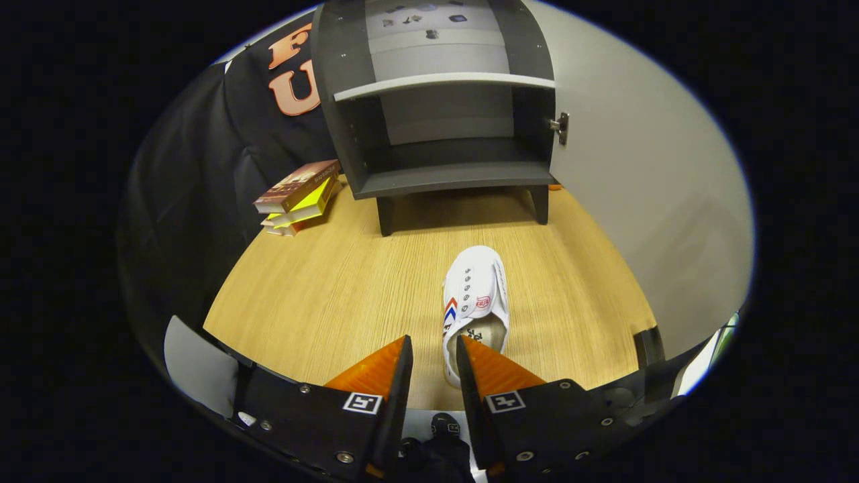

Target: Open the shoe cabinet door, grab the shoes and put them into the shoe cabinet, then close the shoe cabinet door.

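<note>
on the wooden table, the shoe lies just ahead of the right finger, cabinet open at far. gripper partly open, holding nothing. recommend shifting right so both fingers straddle the heel wall before closing.

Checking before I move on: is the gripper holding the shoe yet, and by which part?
Nothing is held. The gripper is open; the white shoe lies on the table, its heel beside the right finger, not clamped.
</note>
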